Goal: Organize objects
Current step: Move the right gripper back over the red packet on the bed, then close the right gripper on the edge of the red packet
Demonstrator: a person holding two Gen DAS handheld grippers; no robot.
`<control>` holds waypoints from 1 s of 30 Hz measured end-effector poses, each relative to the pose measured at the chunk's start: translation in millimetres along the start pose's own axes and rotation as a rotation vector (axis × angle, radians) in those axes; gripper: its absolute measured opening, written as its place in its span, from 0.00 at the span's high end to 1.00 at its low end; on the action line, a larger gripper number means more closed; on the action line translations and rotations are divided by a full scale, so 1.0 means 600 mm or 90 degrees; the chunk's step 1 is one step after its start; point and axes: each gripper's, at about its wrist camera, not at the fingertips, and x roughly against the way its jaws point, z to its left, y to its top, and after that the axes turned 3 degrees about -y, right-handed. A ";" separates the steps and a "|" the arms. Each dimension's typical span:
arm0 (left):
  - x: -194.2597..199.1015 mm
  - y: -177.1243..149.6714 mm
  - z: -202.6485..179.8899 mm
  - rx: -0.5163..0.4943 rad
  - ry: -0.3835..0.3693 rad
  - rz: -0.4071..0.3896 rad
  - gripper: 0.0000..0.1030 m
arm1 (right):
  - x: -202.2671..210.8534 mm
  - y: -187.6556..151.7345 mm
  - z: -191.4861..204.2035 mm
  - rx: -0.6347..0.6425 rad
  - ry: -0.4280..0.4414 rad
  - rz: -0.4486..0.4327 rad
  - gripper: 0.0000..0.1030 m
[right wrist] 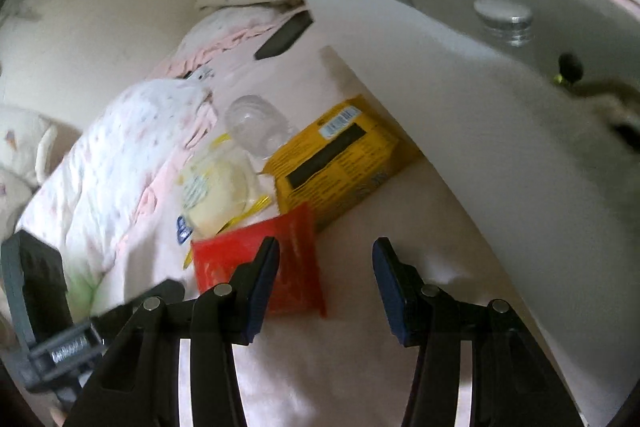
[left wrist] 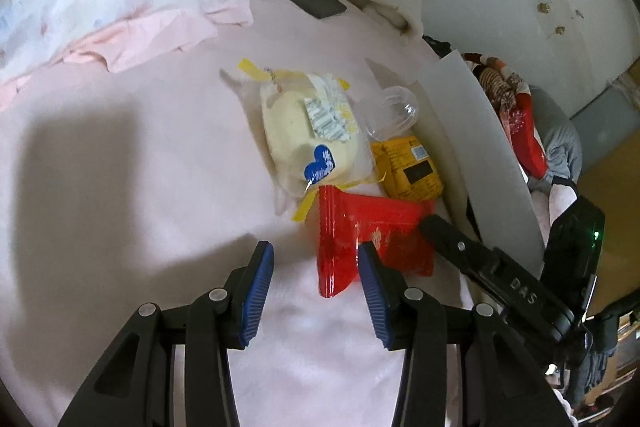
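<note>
Left wrist view: the left gripper hangs over a pink blanket with its blue pads apart and nothing between them; the red snack packet lies just ahead, its near corner partly behind the right-hand pad. Past the packet lie a bagged pale bun, a yellow box and a clear plastic cup, all crowded together. The right gripper likewise stands apart and empty, the red packet beside its left finger and the yellow box ahead of it. A white bin rises to its right, holding a metal-capped jar. Judgement: the step in hand is the approach to the first item, with nothing yet sorted. The next move calls for one claw to straddle the packet's edge and close on the thin, slippery film, then carry it over the bin wall. Obstructions: the bun's wrapper overlaps the packet, the two tools sit near each other, and the soft bedding may give under pressure. A dark flat device lies well beyond.
</note>
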 end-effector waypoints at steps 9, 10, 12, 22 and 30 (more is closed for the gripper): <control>-0.014 -0.011 -0.028 -0.063 0.026 0.005 0.61 | -0.018 -0.017 0.047 0.072 0.059 0.034 0.75; -0.016 -0.011 -0.029 -0.066 0.027 0.006 0.61 | -0.014 -0.016 0.047 0.068 0.059 0.035 0.77; -0.016 -0.010 -0.030 -0.070 0.028 0.008 0.61 | -0.003 -0.012 0.048 0.063 0.063 0.029 0.82; -0.006 -0.008 -0.058 -0.074 0.012 0.000 0.61 | 0.057 -0.004 0.069 0.110 0.027 -0.045 0.87; 0.016 -0.012 -0.131 -0.148 0.020 -0.022 0.61 | 0.134 -0.019 0.070 0.134 -0.040 -0.130 0.93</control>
